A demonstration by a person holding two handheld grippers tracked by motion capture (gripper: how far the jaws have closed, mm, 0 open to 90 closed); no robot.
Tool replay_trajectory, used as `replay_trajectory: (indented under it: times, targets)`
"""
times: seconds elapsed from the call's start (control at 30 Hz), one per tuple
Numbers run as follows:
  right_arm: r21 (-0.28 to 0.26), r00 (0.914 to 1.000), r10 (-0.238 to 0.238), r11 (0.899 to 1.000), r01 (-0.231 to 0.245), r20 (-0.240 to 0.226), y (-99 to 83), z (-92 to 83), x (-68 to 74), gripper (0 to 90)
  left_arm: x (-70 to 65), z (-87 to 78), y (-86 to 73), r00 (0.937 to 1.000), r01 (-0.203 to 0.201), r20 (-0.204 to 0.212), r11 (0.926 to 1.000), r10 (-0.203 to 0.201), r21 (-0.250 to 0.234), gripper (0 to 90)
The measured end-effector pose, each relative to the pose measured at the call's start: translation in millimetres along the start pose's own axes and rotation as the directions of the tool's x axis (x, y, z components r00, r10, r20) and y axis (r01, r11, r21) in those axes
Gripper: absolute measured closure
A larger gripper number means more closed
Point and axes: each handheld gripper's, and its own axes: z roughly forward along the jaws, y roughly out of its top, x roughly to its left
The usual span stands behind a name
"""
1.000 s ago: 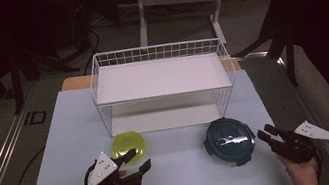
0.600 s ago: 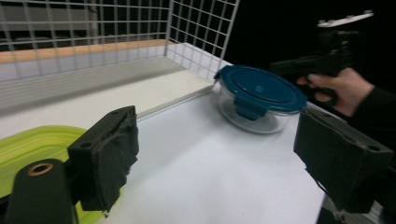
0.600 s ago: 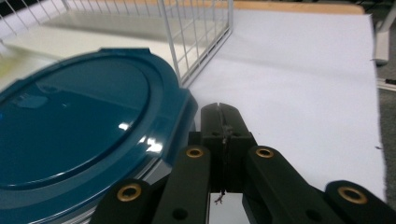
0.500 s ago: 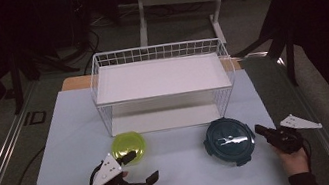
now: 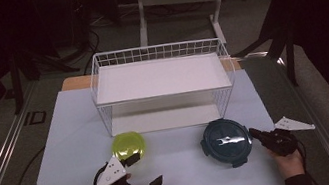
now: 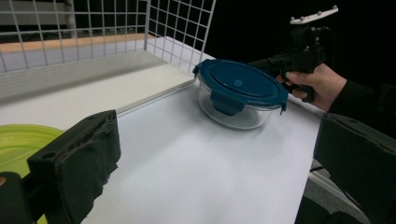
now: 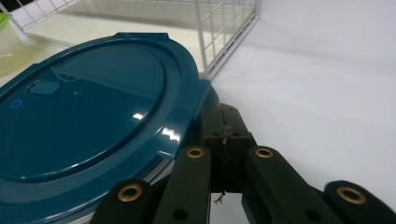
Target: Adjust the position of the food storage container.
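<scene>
Blue-lidded container (image 7: pixel 88 135) just left of the right gripper's (image 7: pixel 226 140) closed, empty jaws; left gripper (image 5: pixel 146 170) jaws wide apart.

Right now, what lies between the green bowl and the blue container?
Nothing: in the high view, bare white table separates the green bowl from the blue container.
</scene>
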Motion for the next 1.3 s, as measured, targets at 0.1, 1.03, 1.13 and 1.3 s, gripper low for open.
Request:
replay_trajectory:
  times: [0.1,1.03,1.13,1.3]
  targets:
    - [0.008,0.9999,-0.004,1.0,0.004,-0.014,0.6,1.7,4.4,90.0,-0.6,-0.1,0.2,1.0,-0.002,0.003,1.0,0.002,0.001,0.7]
    - [0.057,0.9934,-0.039,0.997,0.045,-0.108,7.7,21.2,42.9,90.0,-6.4,12.0,0.5,0.9994,-0.032,0.015,0.9989,0.031,0.035,0.7]
    - [0.059,0.993,-0.04,0.997,0.047,-0.111,8.7,22.8,44.4,90.0,-6.8,13.6,0.6,0.9994,-0.028,0.02,0.9989,0.027,0.037,0.7]
    - [0.065,0.994,-0.047,0.996,0.054,-0.099,9.1,22.6,46.0,90.0,-6.9,16.6,1.0,0.9993,-0.029,0.022,0.9986,0.028,0.043,0.7]
